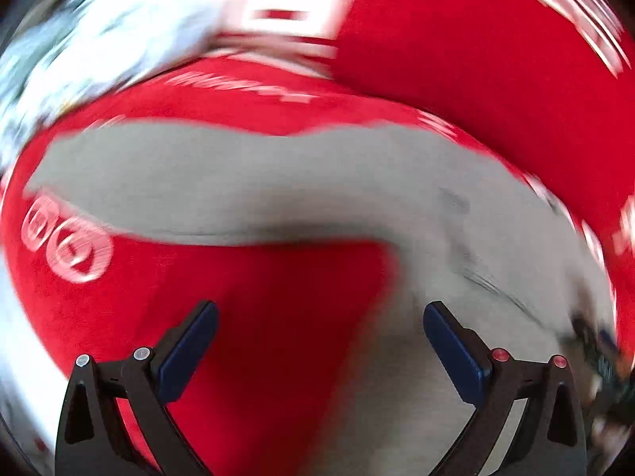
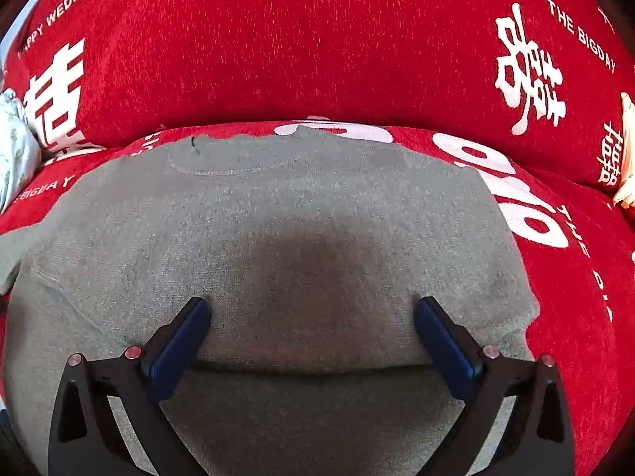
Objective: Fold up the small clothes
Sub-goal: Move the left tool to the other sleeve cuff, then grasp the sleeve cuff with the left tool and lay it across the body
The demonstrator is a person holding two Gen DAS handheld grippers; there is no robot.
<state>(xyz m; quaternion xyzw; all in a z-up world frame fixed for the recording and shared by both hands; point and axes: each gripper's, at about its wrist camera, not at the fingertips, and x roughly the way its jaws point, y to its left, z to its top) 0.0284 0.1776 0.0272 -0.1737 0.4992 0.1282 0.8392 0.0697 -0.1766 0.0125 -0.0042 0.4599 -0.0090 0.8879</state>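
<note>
Right gripper (image 2: 311, 331) is hanging over the grey sweater (image 2: 278, 238), tongs spread wide, nothing pinched. Sweater is lying flat on the red cover (image 2: 317, 39). Left gripper (image 1: 320, 335), likewise spread and empty, is showing blurred beside the sweater's sleeve (image 1: 178, 182).

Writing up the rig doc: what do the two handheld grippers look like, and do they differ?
Same build: black angular linkage arms carry flat dark-blue pads. The left gripper has silver pivot caps on one arm and red ones on the other. The right gripper's caps all look reddish-pink. No cables, sleeves or hands are in view.
</note>
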